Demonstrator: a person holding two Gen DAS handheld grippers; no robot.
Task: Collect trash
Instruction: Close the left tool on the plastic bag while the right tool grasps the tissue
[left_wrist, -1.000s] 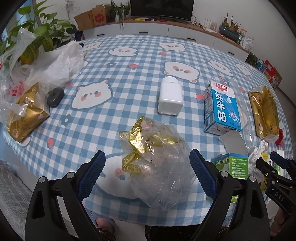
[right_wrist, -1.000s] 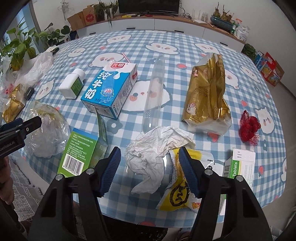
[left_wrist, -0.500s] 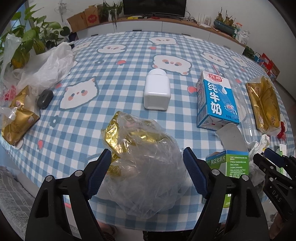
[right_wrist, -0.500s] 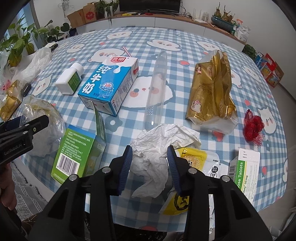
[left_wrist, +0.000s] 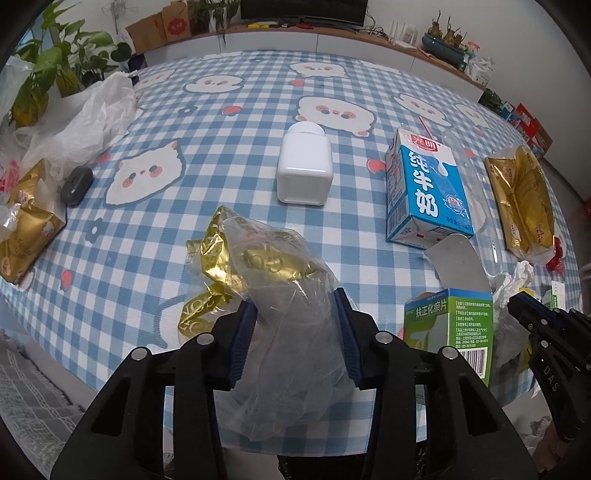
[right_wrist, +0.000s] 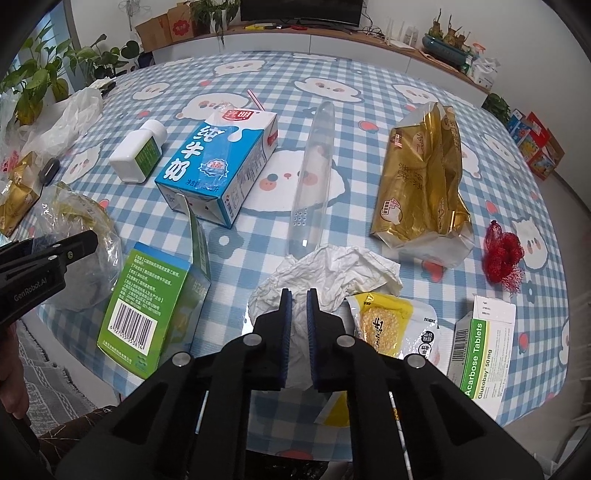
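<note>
A clear plastic bag (left_wrist: 273, 266) with crumpled gold wrapper inside lies near the front edge of the checked table (left_wrist: 155, 236). My left gripper (left_wrist: 295, 306) has its jaws closing on the bag's near half, and both pads press into the film. To its right, my right gripper (right_wrist: 299, 295) is shut on a crumpled white tissue (right_wrist: 332, 269), with a fold pinched between the pads. From the right wrist view, the left gripper (right_wrist: 74, 243) shows at the far left edge.
On the table lie a blue milk carton (left_wrist: 424, 184), a white bottle (left_wrist: 304, 170), an opened green medicine box (right_wrist: 155, 291), a clear tube (right_wrist: 314, 166), a gold bread bag (right_wrist: 421, 173), a yellow snack packet (right_wrist: 384, 325), a tablets box (right_wrist: 484, 350) and red netting (right_wrist: 502, 251).
Both grippers went from wide open to closed: the left around the plastic bag, the right onto the tissue. Neither hand shifted much.
</note>
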